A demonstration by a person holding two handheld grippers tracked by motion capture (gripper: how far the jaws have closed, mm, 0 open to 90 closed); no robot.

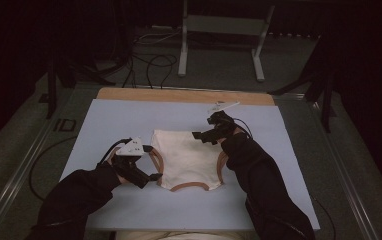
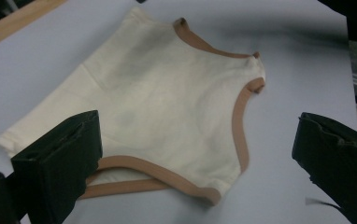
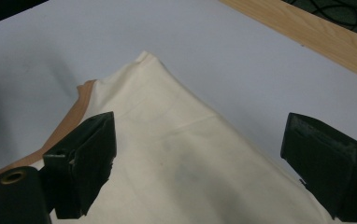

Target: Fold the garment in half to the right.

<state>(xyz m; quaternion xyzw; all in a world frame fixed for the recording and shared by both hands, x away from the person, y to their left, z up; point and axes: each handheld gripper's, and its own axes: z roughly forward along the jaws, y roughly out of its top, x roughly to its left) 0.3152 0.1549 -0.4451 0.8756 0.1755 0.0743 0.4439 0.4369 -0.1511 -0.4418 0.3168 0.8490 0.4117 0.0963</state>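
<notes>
The cream sleeveless top (image 1: 186, 157) has tan-brown trim at its openings. It lies on a pale blue worktop (image 1: 129, 120) with a light wood edge. Both claws are black; sleeves (image 1: 264, 185) black too.

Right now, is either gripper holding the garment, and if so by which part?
Nothing is held. The left gripper and right gripper both stand open above the cream garment, jaws apart with no cloth pinched between them.
</notes>
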